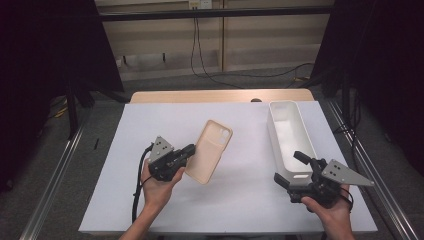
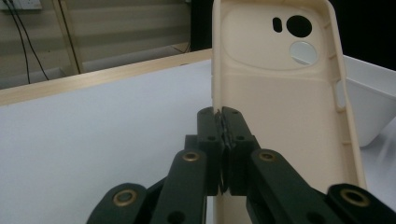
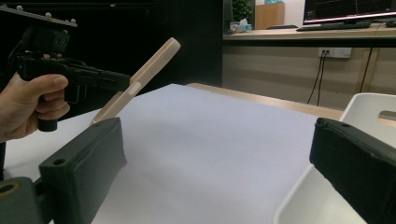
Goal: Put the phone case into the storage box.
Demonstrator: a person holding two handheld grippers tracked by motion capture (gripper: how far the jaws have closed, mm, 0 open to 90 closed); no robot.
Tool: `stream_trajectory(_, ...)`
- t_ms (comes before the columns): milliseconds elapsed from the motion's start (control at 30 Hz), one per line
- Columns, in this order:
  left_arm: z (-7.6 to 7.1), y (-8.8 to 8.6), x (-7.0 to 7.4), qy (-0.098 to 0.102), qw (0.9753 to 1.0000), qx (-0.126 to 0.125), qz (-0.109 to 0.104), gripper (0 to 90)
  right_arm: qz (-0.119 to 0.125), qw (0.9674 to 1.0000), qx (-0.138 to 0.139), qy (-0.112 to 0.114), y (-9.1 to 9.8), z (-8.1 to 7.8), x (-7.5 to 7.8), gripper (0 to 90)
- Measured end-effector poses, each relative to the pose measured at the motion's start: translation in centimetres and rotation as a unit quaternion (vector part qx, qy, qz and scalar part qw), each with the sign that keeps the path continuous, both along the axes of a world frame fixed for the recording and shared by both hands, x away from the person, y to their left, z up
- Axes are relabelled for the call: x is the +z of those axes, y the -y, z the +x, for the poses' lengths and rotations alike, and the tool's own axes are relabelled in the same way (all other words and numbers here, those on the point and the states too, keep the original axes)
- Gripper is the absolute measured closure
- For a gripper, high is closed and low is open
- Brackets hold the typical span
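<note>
A cream phone case hangs tilted above the white table, its hollow inside and camera cut-outs facing the left gripper view. My left gripper is shut on the case's long edge; in the left gripper view its jaws pinch the rim. From the right gripper view the case appears edge-on, raised off the table in the other hand. My right gripper stands open at the near end of the white bin, nothing between its jaws.
The white rectangular bin lies lengthwise along the table's right side. A white sheet covers the table, with a wooden strip at the far edge. Cables run over the floor behind.
</note>
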State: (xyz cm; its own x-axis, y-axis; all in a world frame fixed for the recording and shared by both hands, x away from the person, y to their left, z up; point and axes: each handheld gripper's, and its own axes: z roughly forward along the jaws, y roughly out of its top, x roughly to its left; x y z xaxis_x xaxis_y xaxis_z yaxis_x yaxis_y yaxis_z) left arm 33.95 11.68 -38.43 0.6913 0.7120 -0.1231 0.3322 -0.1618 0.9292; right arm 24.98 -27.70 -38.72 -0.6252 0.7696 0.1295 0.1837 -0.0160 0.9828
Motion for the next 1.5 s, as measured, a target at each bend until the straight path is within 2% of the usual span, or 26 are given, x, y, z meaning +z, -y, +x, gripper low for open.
stream_trajectory(100, 0.1, 0.5, 0.0, 0.0, 1.0, -0.005, -0.002, 87.6, 0.002, 1.0, 0.004, 0.0, -0.5, 0.4, 0.2, 3.1)
stream_trajectory(167, 0.1, 0.9, -0.1, 0.003, 0.9999, -0.009, 0.004, 87.6, 0.001, 1.0, 0.008, -0.002, -0.7, 0.7, 0.3, 3.1)
stream_trajectory(433, -0.1, 2.3, 0.0, 0.004, 0.9999, -0.013, -0.005, 87.6, -0.01, 0.9998, 0.017, -0.01, -1.5, 1.6, 0.2, 3.0)
stream_trajectory(533, 0.0, 2.9, 0.0, 0.007, 0.9998, -0.02, 0.002, 87.6, -0.01, 0.9996, 0.022, -0.014, -2.0, 1.9, 0.3, 3.0)
stream_trajectory(900, 0.3, 4.5, -0.4, 0.0, 0.9996, -0.023, -0.016, 87.6, -0.009, 0.9993, 0.035, -0.01, -3.4, 3.8, 0.9, 3.1)
stream_trajectory(967, 0.3, 4.8, -0.4, 0.002, 0.9996, -0.025, -0.013, 87.6, -0.009, 0.9993, 0.036, -0.008, -3.5, 4.1, 1.1, 3.1)
stream_trajectory(1267, 0.3, 5.1, -0.5, 0.003, 0.9996, -0.025, -0.014, 87.6, 0.005, 0.9995, 0.029, -0.003, -4.1, 5.7, 2.1, 4.4)
stream_trajectory(1500, 0.2, 4.9, -0.6, 0.007, 0.9996, -0.019, -0.02, 87.6, 0.026, 0.9992, 0.026, -0.014, -4.6, 6.7, 2.1, 6.4)
